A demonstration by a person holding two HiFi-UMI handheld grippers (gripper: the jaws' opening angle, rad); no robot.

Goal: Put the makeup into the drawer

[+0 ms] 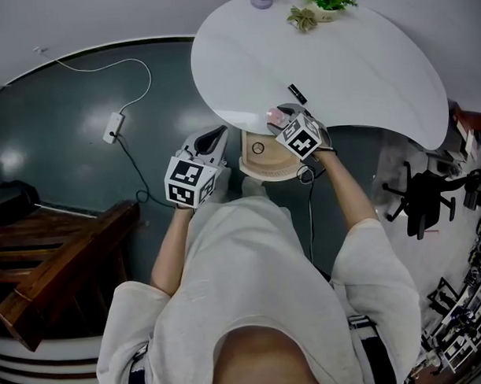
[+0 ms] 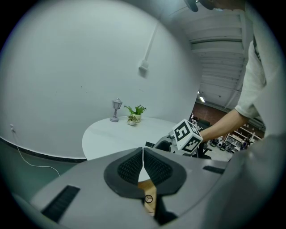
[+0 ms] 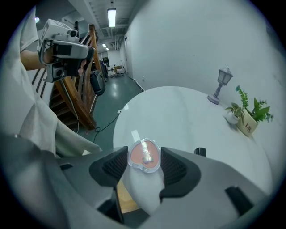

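Makeup: heart-shaped blush compact (image 3: 144,156), pink powder under a clear glossy lid with a thin clear plastic rim.
Where: at the near edge of the table (image 1: 338,58), centre of the head view, just above the open drawer (image 1: 263,161) in that frame. Whether it rests on the tabletop or sits a bit over it, cannot tell.
Pointing: lid faces up twd the camera of the right gripper view. Heart tip points to the lower edge of that frame, i.e. twd the gripper body. The two lobes point away, over the table.
Long axis: no clear one, approx. as wide as long. The width runs from pad to pad.
Right gripper (image 3: 144,157): jaws clenched on the compact, one ribbed black pad at each side of the rim.
Left gripper (image 2: 143,154): jaws pressed together, nothing btw them. It hangs left of the drawer in the head view, apart from it.
Drawer: light wood, curved front, stands open under the table edge, with a small round ring fitting.
Table: white, smooth, rounded outline, slight shine.
Others on table: small black object (image 1: 298,93) just beyond the compact. Grey mini lamp post (image 3: 221,85) and potted plant (image 3: 248,117) at the far side, upper part of the head view.
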